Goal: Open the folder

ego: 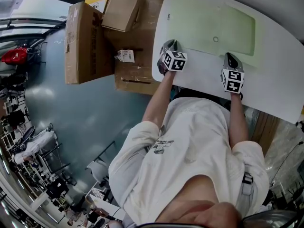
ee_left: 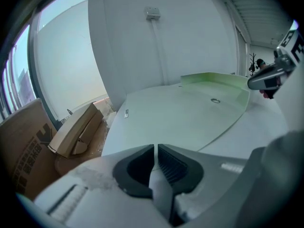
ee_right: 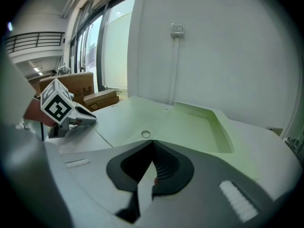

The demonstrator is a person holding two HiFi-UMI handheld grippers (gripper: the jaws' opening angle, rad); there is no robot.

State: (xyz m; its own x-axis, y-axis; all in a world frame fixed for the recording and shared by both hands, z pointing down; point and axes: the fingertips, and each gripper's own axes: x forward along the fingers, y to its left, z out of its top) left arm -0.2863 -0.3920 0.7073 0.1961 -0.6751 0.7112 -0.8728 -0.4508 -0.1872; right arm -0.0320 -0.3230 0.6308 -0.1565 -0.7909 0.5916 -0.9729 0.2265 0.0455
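A pale green translucent folder [ego: 209, 23] lies flat on the white table [ego: 278, 80], with a round snap [ego: 215, 39] near its near edge. My left gripper [ego: 171, 44] sits at the folder's near left corner. In the left gripper view its jaws [ee_left: 155, 148] stand almost together on the folder's [ee_left: 190, 113] edge, with only a thin slit between the pads. My right gripper [ego: 231, 57] rests at the folder's near right edge. In the right gripper view [ee_right: 152, 144] the pads meet, just short of the snap [ee_right: 146, 134], and nothing shows between them.
Several cardboard boxes [ego: 85, 42] stand on the floor off the table's left side. A white wall with a small socket [ee_left: 152, 13] rises just behind the table. The person's body is close against the table's near edge.
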